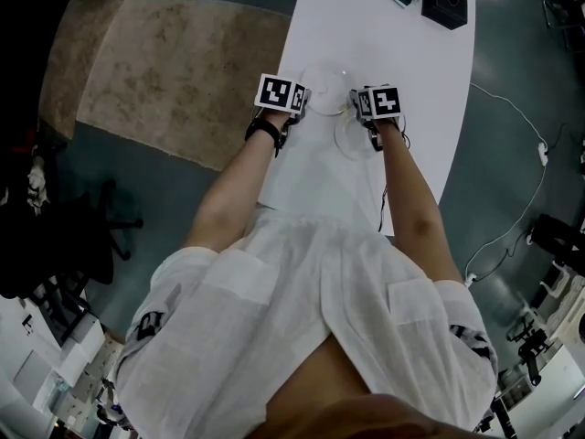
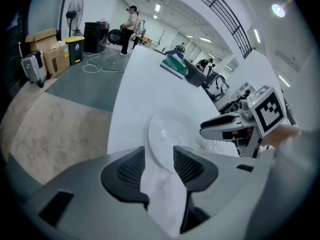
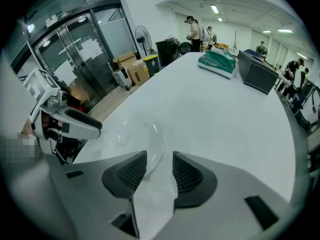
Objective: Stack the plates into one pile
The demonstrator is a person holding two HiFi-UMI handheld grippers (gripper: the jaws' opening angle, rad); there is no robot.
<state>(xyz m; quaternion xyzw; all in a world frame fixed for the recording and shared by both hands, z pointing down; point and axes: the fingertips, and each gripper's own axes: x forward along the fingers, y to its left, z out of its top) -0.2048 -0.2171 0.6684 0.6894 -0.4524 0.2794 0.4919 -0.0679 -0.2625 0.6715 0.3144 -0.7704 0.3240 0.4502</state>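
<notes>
Left gripper (image 2: 159, 160) and right gripper (image 3: 159, 165) both spread, empty; probably seat clear plate (image 3: 137, 131) rim, beside white plate (image 2: 167, 134), deep before pinching.

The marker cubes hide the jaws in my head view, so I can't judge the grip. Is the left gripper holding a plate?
Observer: No. The left gripper is open. The white plate lies on the table just ahead of its jaws.
Operator: And the right one?
Observer: The right gripper is open too. The rim of a clear plate shows in the gap between its jaws, but no pad presses on it.
</notes>
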